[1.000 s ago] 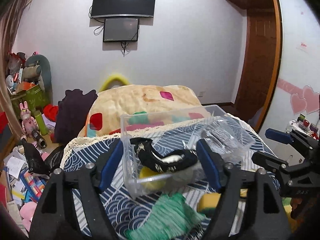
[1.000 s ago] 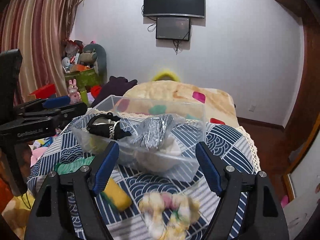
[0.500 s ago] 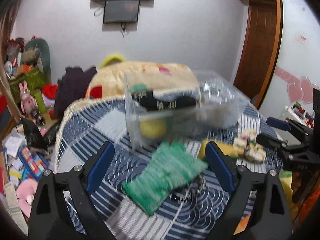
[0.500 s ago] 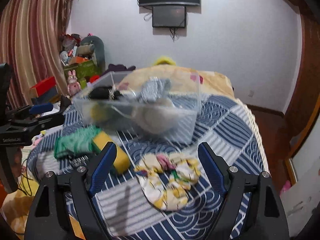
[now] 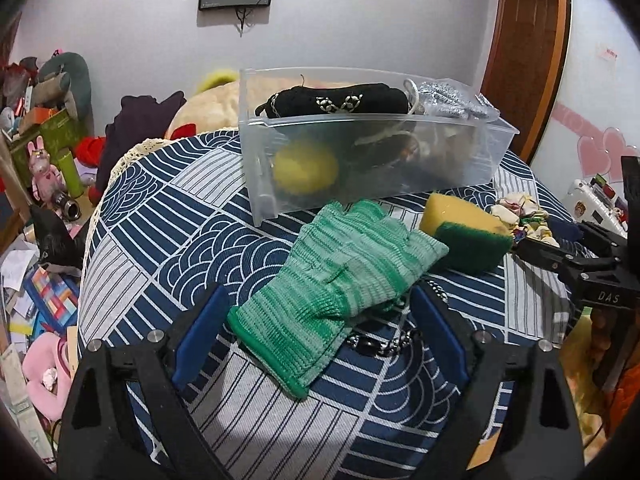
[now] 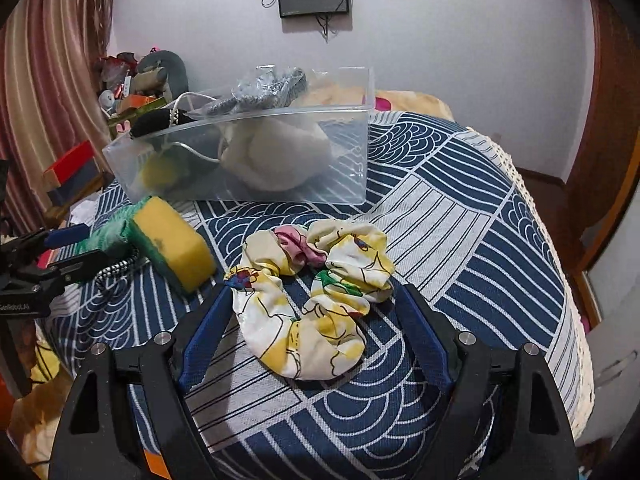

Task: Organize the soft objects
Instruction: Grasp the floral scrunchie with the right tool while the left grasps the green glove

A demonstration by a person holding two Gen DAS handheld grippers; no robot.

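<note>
A green knit glove (image 5: 340, 276) lies on the blue patterned tablecloth (image 5: 168, 248), its cuff between the blue pads of my open left gripper (image 5: 318, 336). A yellow and green sponge (image 5: 464, 232) lies right of it, also in the right wrist view (image 6: 172, 240). A yellow floral scrunchie (image 6: 316, 296) lies between the pads of my open right gripper (image 6: 312, 336). A clear plastic bin (image 5: 368, 168) behind them holds a black sock (image 5: 340, 100), a yellow item (image 5: 306, 168), a silver bag (image 6: 264, 88) and a white soft item (image 6: 276, 160).
A black and white chain (image 5: 384, 344) lies partly under the glove. The round table's lace edge (image 6: 560, 280) drops off at the right. Toys and clutter (image 5: 44, 128) fill the floor at the left. A wooden door (image 5: 520, 40) stands at the back right.
Both grippers have dropped and tilted down toward the table. The glove now sits between the left pads and the scrunchie between the right pads. Both stay open.
</note>
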